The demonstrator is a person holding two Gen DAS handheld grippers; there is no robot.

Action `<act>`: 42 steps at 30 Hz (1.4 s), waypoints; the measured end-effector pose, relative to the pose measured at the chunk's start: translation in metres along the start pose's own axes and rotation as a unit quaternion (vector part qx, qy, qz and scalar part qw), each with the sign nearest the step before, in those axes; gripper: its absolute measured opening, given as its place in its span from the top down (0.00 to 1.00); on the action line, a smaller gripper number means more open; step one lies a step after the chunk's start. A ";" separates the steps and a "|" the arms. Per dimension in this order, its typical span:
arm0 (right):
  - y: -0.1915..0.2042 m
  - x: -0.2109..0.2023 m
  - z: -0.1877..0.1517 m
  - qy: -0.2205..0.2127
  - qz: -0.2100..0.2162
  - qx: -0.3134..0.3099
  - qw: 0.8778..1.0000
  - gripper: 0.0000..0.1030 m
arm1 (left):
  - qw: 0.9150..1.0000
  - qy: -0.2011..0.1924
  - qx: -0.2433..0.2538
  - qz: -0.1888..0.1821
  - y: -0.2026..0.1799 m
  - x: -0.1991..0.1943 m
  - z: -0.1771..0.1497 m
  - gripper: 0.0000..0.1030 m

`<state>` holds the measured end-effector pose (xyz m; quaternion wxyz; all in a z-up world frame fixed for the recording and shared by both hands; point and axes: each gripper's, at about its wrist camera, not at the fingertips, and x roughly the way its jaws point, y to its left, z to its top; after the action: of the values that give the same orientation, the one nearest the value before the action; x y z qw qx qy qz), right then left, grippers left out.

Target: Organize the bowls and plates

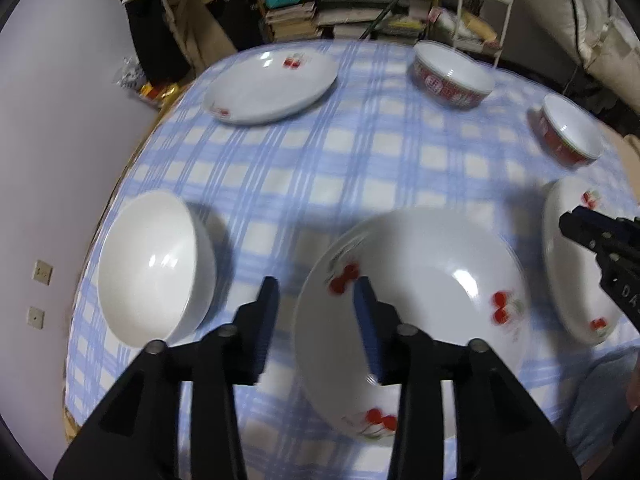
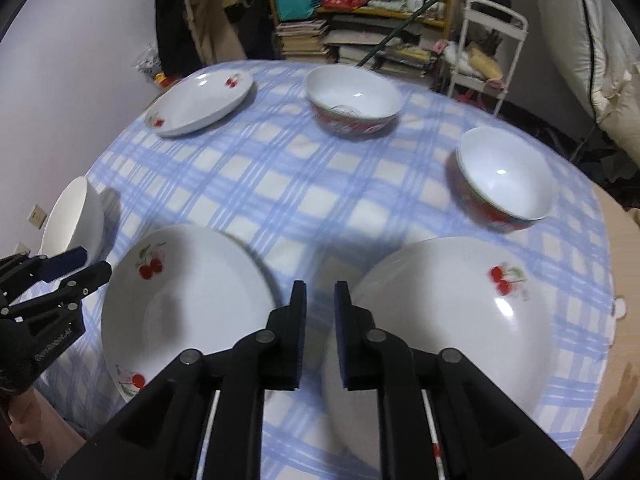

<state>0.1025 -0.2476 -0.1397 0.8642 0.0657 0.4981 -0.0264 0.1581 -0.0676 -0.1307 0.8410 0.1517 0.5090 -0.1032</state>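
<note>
- Cluttered shelving with stacked books (image 2: 304, 38) forms the background; the table (image 2: 288, 184), covered by a blue checked cloth, carries all the dishes.
- Left hand-held gripper (image 1: 316, 300): released, jaws spread, holding nothing. Its right finger overlaps the near rim of the left cherry plate (image 1: 420, 300) in view, while its left finger stands over bare cloth; contact cannot be confirmed.
- Right hand-held gripper (image 2: 320, 300): released, jaws narrowly apart, empty. It hovers over the gap between the left cherry plate and the right cherry plate (image 2: 448, 320).
- Plain white bowl (image 1: 154, 266): just left of the left hand-held gripper.
- Far cherry plate (image 1: 272, 86): well ahead of both hand-held grippers, at the far left.
- Two red-patterned bowls, one far (image 2: 354, 100) and one nearer (image 2: 504, 178): ahead and to the right of the right hand-held gripper.
- Judgement: dishes lie singly and apart, so sorting is not yet begun. The jaw alignment suggests an edge grasp on a plate rim, which suits stacking like with like.
</note>
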 end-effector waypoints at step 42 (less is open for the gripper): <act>-0.181 -0.020 -0.026 0.068 -0.038 0.169 0.982 0.29 | 0.987 0.044 0.112 -0.106 -0.164 0.011 0.036 0.17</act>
<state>0.0502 -0.4237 -0.1515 0.8029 0.1936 0.5465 -0.1390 0.1390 -0.2333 -0.1496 0.7795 0.1942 0.5443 -0.2415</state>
